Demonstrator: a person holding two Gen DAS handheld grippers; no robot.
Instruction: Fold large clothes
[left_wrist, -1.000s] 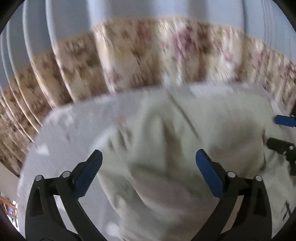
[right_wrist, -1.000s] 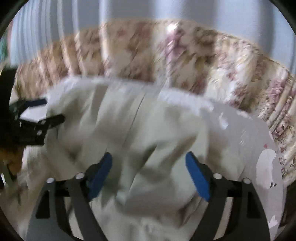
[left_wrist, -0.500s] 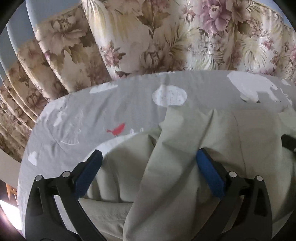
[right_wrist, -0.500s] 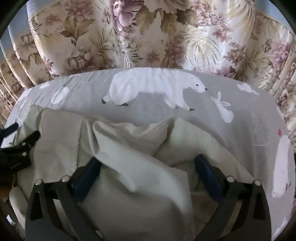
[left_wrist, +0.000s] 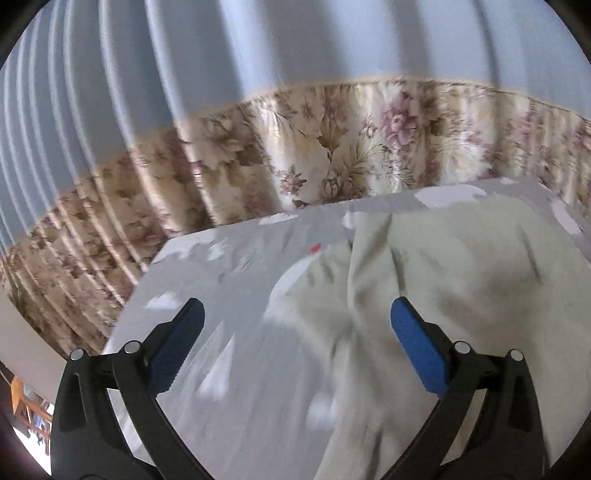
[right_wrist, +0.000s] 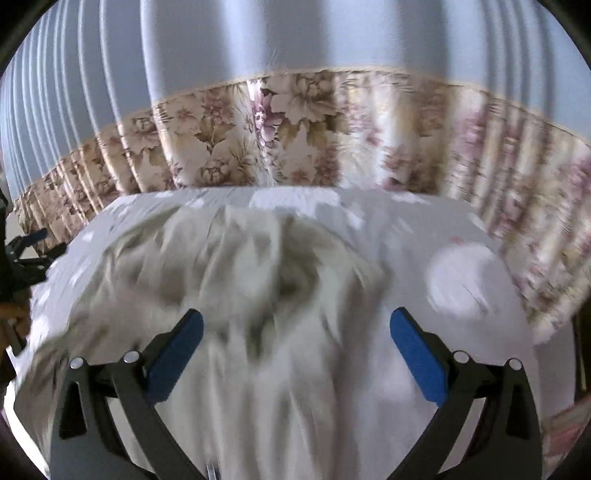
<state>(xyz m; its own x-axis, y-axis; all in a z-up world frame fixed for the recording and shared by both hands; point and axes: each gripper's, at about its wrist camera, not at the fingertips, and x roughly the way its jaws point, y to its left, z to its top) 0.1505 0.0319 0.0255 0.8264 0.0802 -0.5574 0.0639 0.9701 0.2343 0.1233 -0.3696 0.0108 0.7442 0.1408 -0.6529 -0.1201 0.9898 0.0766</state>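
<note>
A pale green-beige garment (left_wrist: 436, 280) lies crumpled on a grey bed sheet (left_wrist: 229, 295) with white animal prints. In the left wrist view it fills the right half. My left gripper (left_wrist: 295, 343) is open and empty, raised above the garment's left edge. In the right wrist view the garment (right_wrist: 236, 273) is bunched in the middle, blurred by motion. My right gripper (right_wrist: 295, 347) is open and empty above it. The left gripper's black frame (right_wrist: 26, 251) shows at the far left of the right wrist view.
A floral curtain (left_wrist: 332, 147) with a plain blue-grey upper part hangs just behind the bed. The bed's left edge (left_wrist: 140, 288) drops off toward a floor. A white round print (right_wrist: 465, 280) lies on the sheet right of the garment.
Both grippers have lifted and pulled back from the garment, so the views tilt up toward the curtain. Both stay open and hold nothing. The garment lies more bunched.
</note>
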